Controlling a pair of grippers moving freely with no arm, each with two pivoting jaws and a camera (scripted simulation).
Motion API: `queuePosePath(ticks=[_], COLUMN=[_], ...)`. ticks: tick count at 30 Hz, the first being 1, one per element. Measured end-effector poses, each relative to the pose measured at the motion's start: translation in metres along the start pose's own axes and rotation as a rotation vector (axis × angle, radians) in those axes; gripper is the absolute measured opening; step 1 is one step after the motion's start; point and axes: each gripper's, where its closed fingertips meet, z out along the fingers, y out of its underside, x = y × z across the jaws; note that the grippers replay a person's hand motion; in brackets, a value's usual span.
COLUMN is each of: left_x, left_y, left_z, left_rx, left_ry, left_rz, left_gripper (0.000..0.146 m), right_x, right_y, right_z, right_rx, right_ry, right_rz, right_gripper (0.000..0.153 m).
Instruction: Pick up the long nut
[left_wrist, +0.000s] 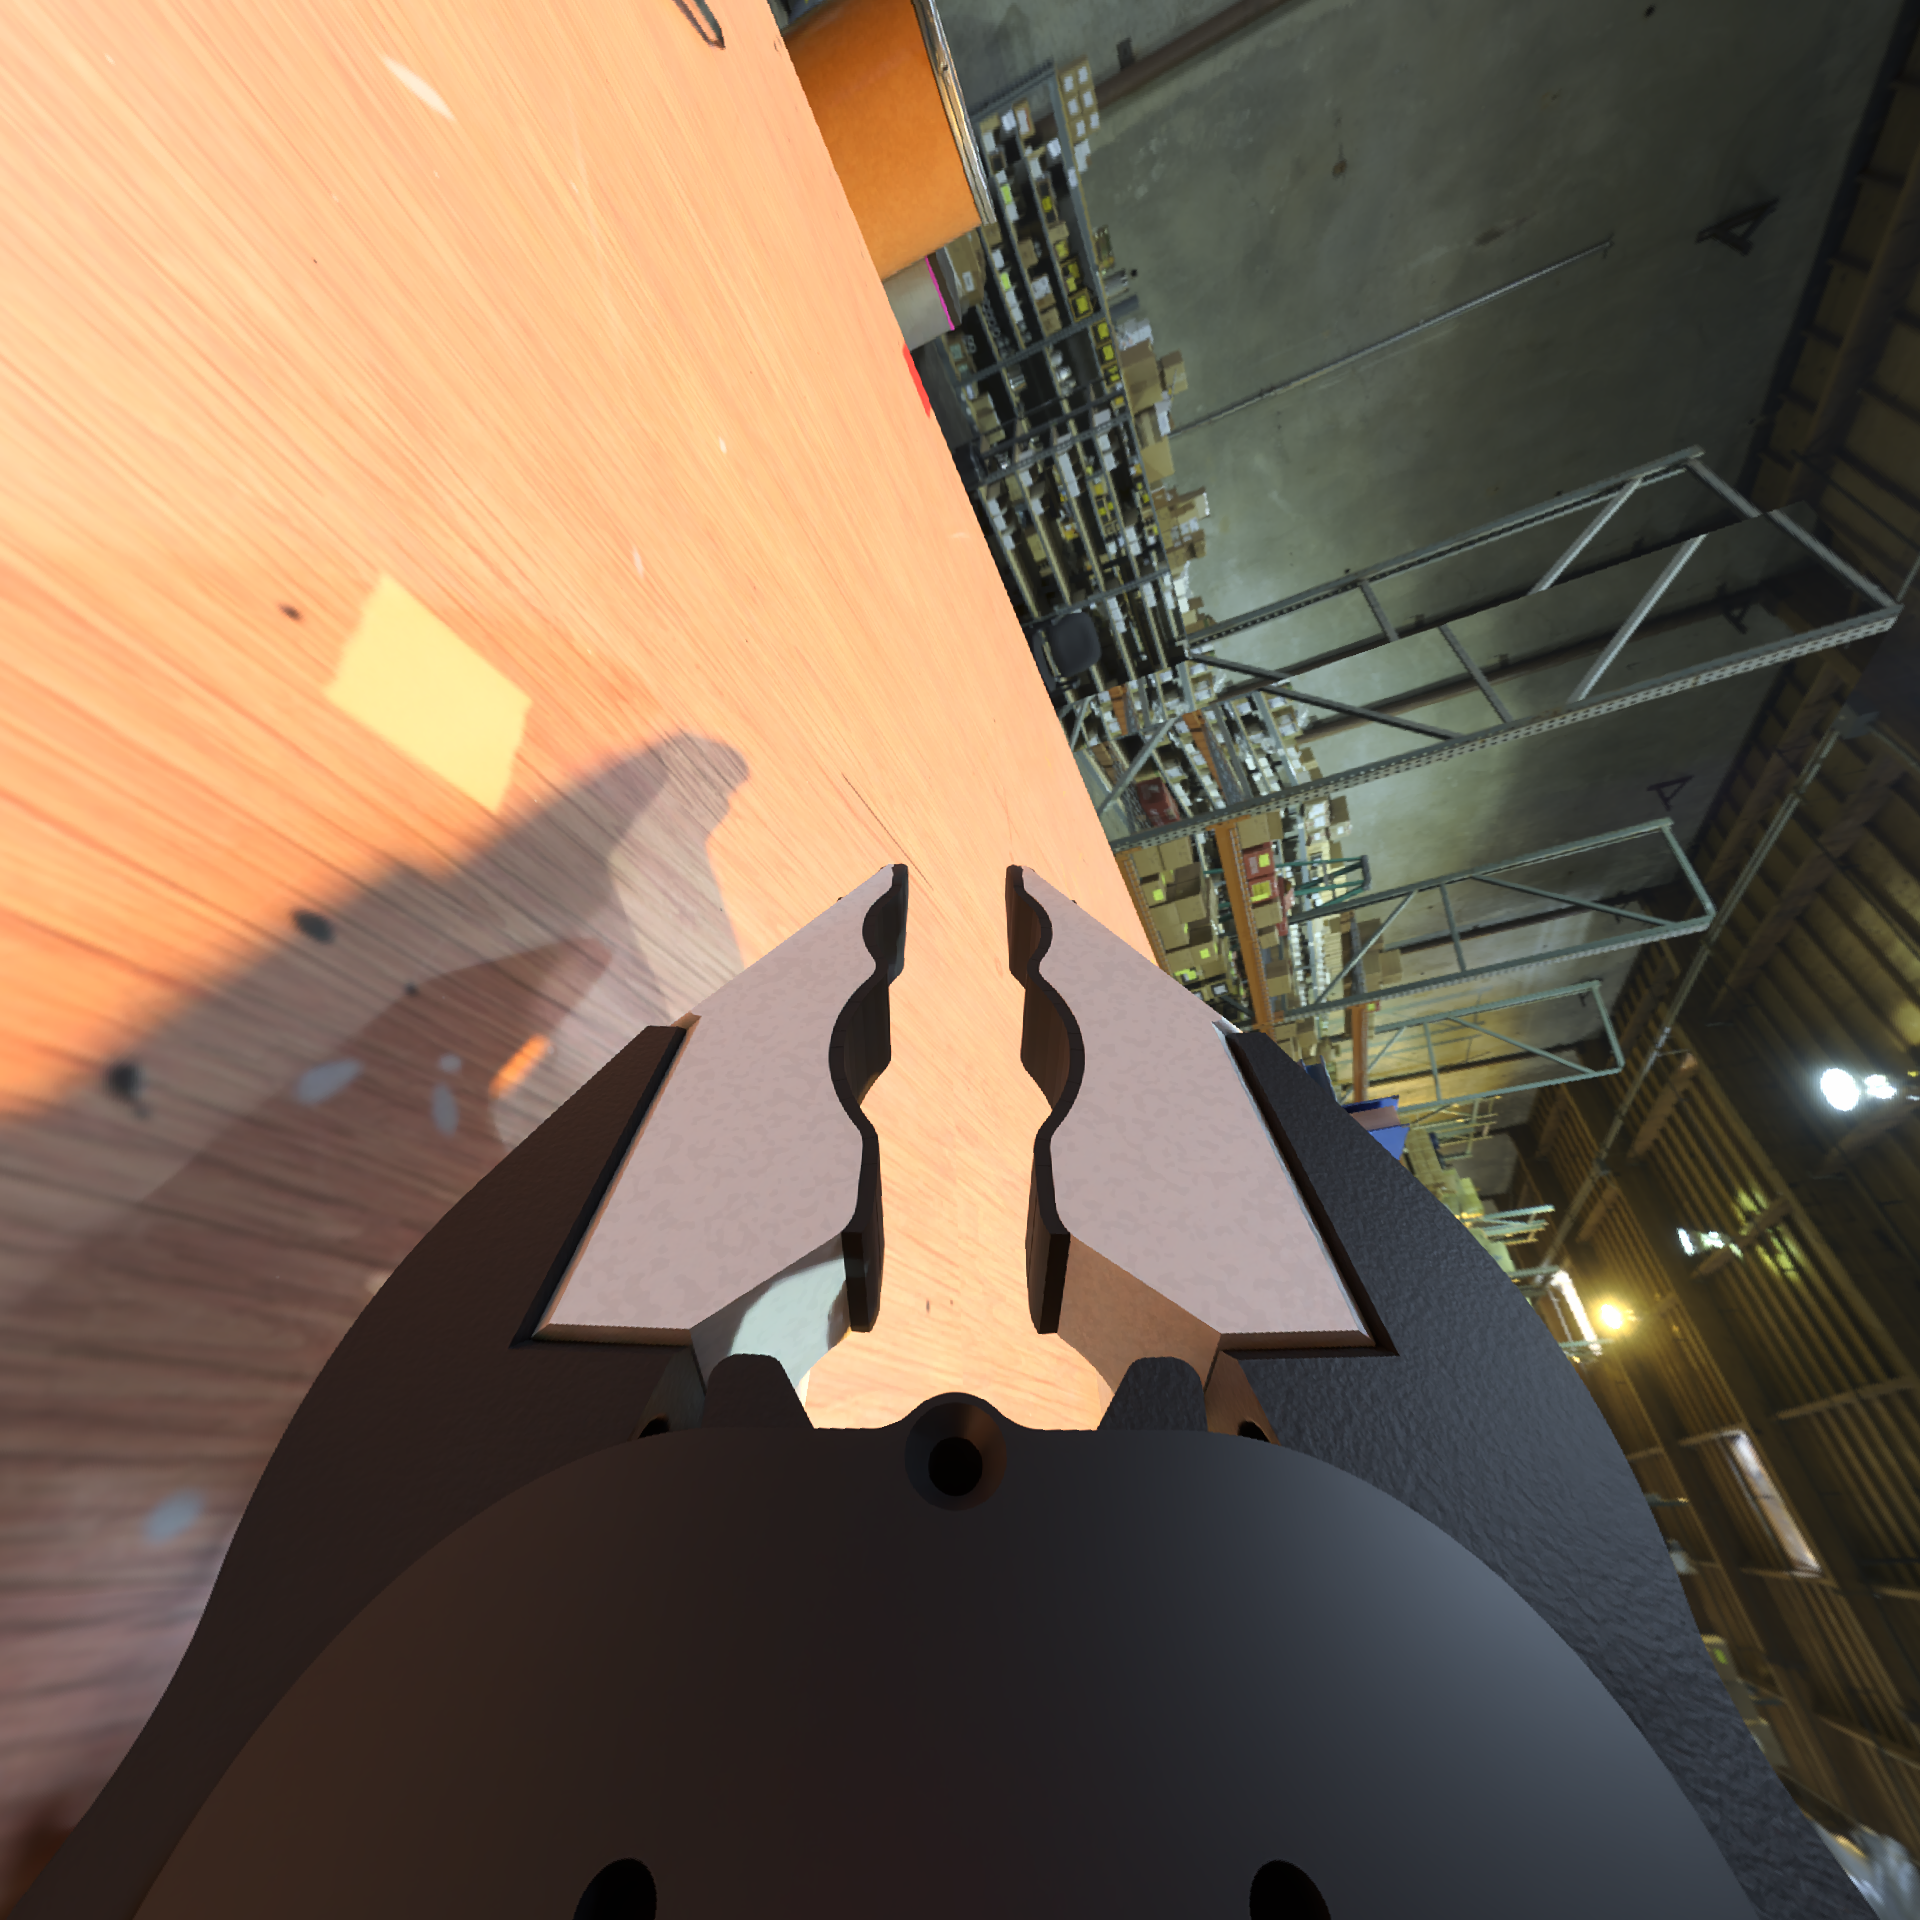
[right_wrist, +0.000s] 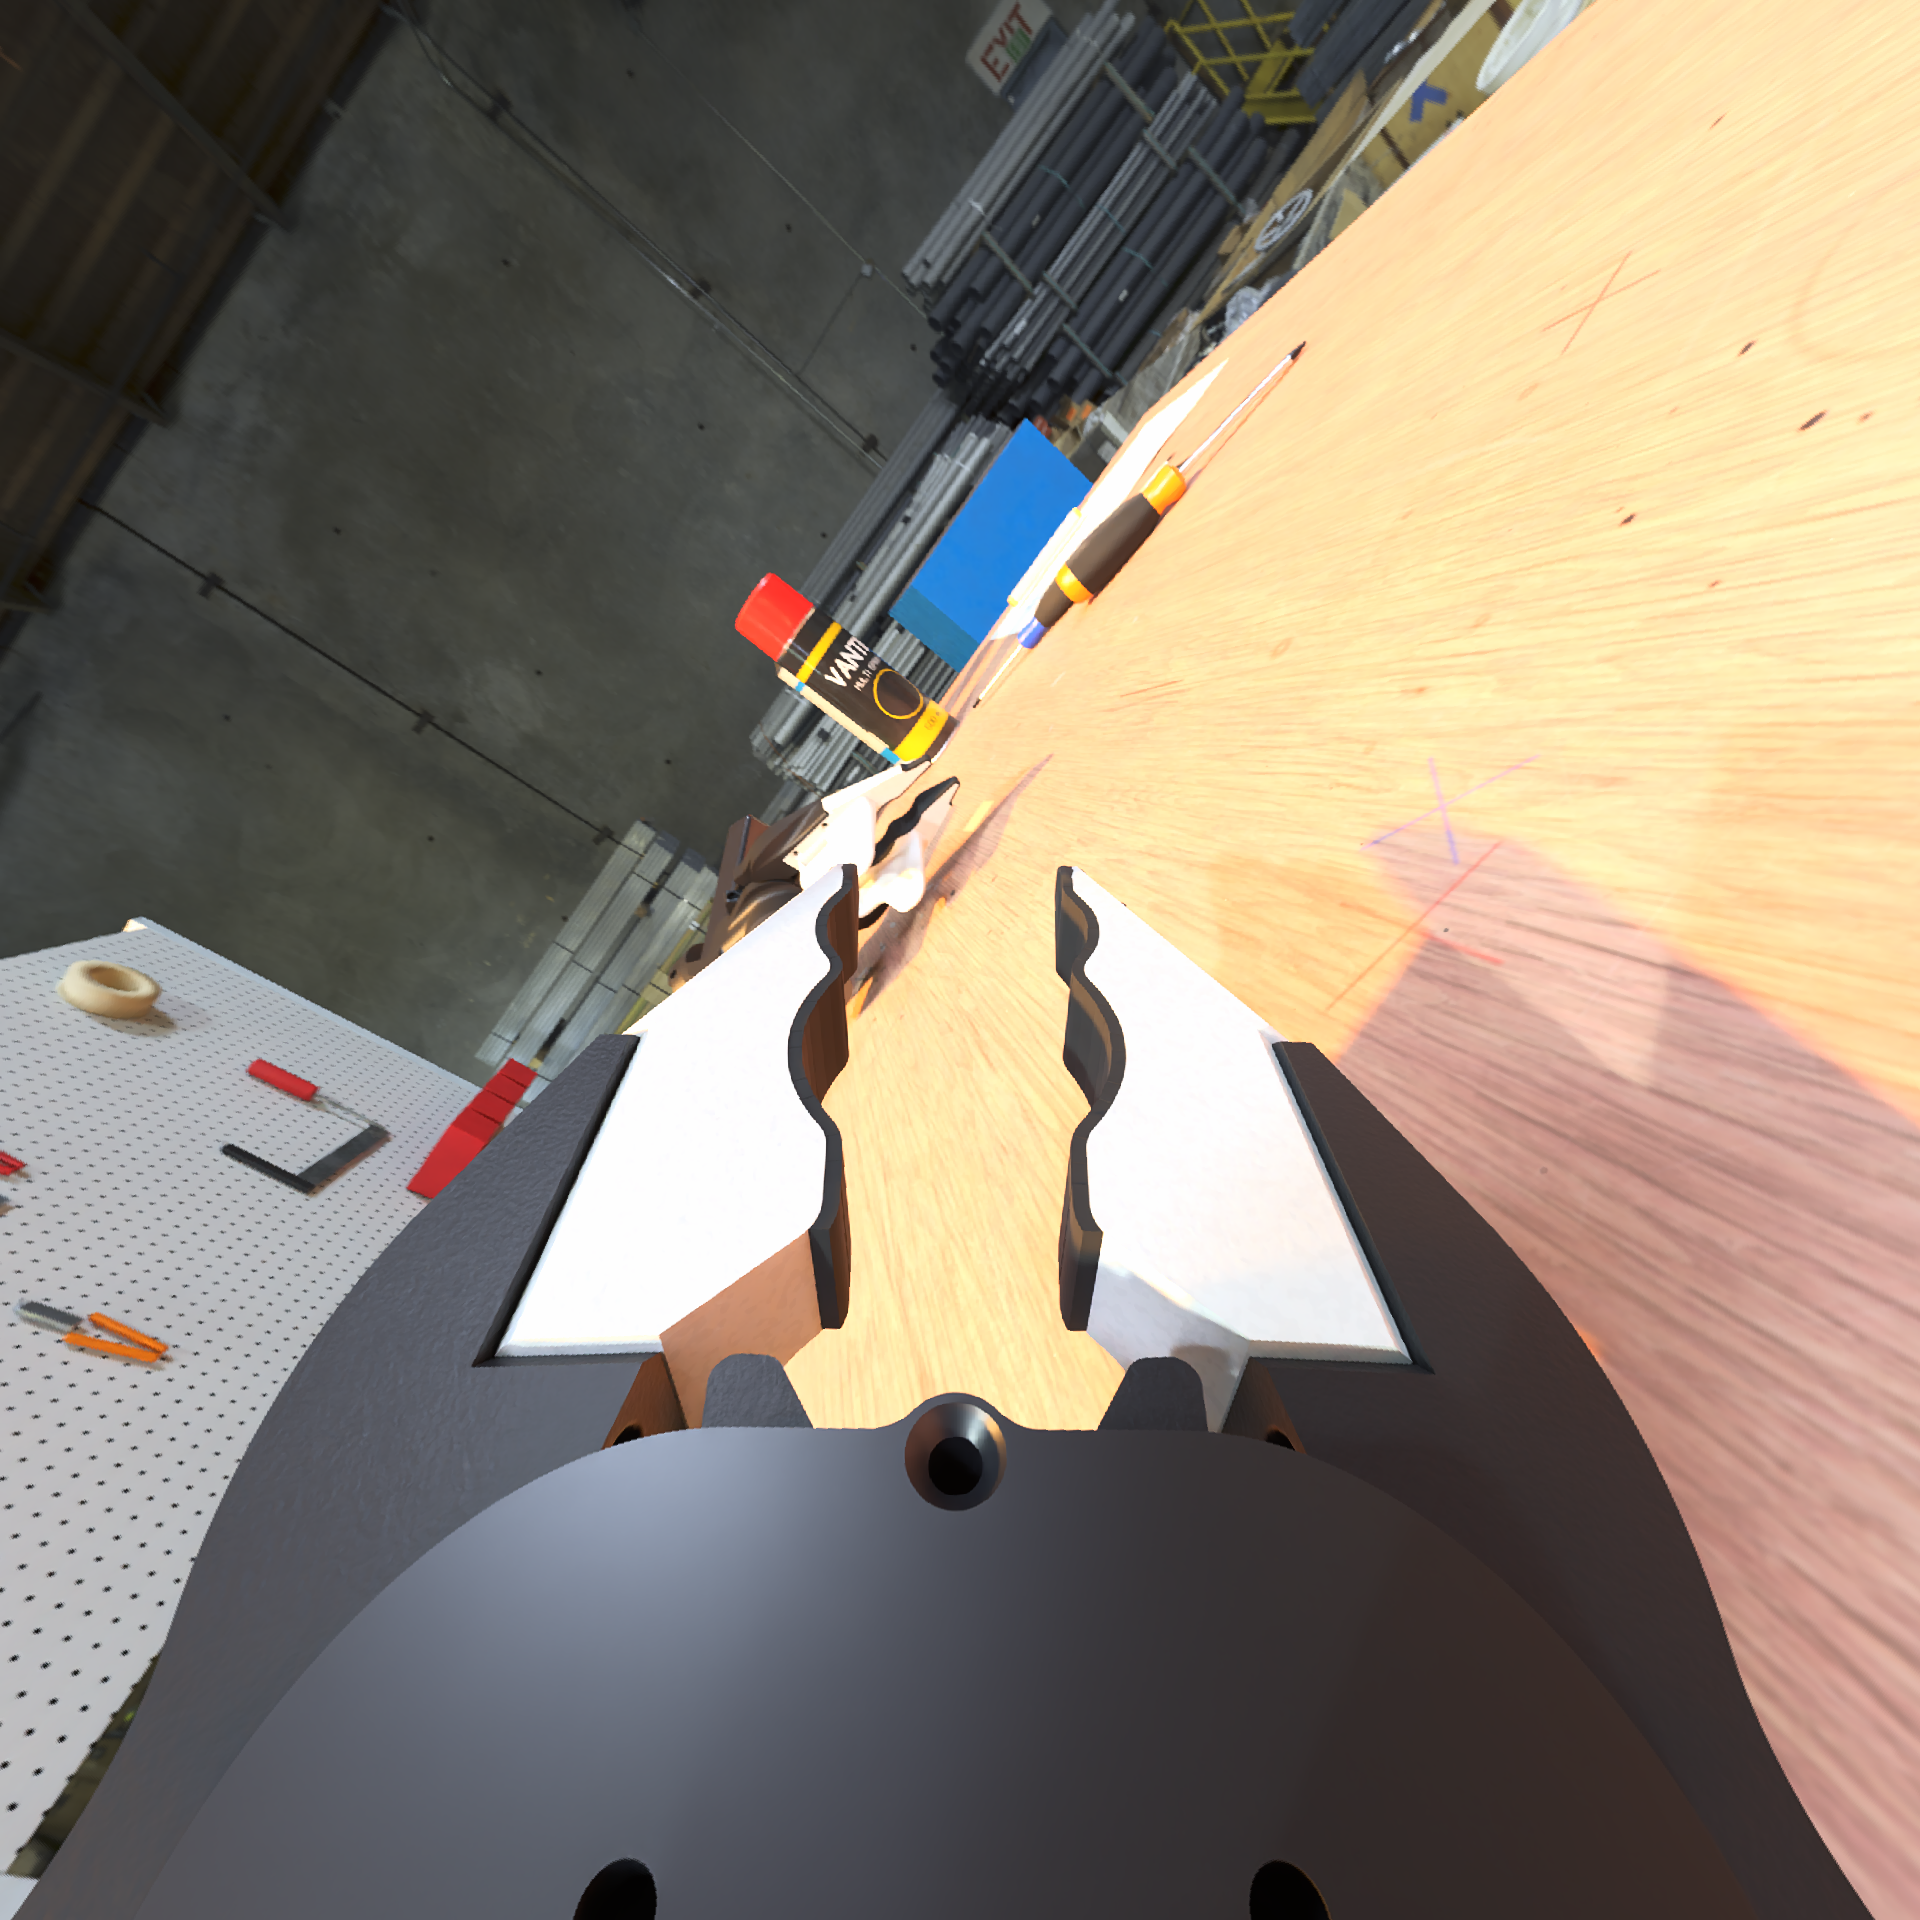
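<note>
Over the wooden bench (left_wrist: 416, 364), left claw (left_wrist: 956, 883) and right claw (right_wrist: 956, 883) both gape empty — a screwdriver (right_wrist: 1117, 540) lies ahead of the right

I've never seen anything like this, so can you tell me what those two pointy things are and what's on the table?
Each picture comes from a camera riding on a grabbing tool, looking forward along its two fingers. One shows the left tool, the other the right tool. Both are open and hold nothing. Below them is a wooden table.

The left view shows a yellow paper note on the table.

The right view shows a spray can with a red cap, a screwdriver with a black and orange handle and a blue box. The other tool peeks in too. A white pegboard stands off the table.

I cannot spot the long nut in either picture.
</note>
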Motion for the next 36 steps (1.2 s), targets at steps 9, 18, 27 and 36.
queuePosePath(ticks=[9, 18, 27, 36], left_x=[0.003, -0.002, -0.007, -0.009], left_y=[0.0, -0.002, 0.001, 0.002], left_z=[-0.001, -0.001, 0.003, 0.004], left_rx=[0.026, 0.035, 0.005, -0.007], left_ry=[-0.013, -0.04, -0.072, -0.089], left_rz=[0.054, 0.034, 0.023, 0.023], left_gripper=[0.019, 0.018, 0.019, 0.019], right_x=[-0.017, -0.023, -0.024, -0.025], right_y=[0.02, 0.029, 0.025, 0.025], right_z=[0.0, -0.001, -0.004, -0.004], right_rx=[-0.103, -0.146, -0.136, -0.14], right_ry=[-0.072, -0.096, -0.139, -0.149], right_rz=[-0.058, -0.061, 0.012, 0.022], right_gripper=[0.038, 0.038, 0.038, 0.038])
